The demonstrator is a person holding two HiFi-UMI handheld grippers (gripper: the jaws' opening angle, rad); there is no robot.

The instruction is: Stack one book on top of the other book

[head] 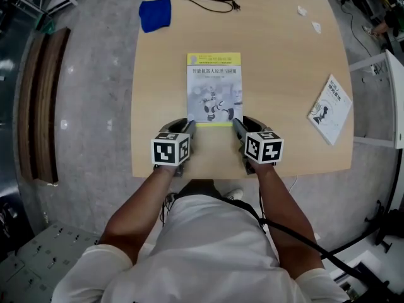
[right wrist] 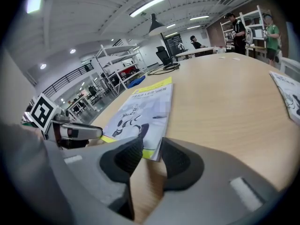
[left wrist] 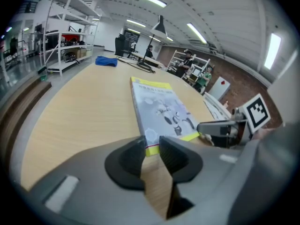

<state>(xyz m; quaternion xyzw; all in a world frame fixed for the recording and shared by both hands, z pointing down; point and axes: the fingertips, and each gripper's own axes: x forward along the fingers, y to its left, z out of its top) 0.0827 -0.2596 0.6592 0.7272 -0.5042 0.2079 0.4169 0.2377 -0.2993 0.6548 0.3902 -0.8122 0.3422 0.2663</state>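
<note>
Tabletop: mid book, edge book (2); prob. 1 cloth.

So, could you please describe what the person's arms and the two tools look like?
The left tool and the right tool are both grey, each with two black ribbed pads and a cube carrying black-and-white square markers. The person wears a white short-sleeved shirt, and a black cable runs beside the right arm.
</note>
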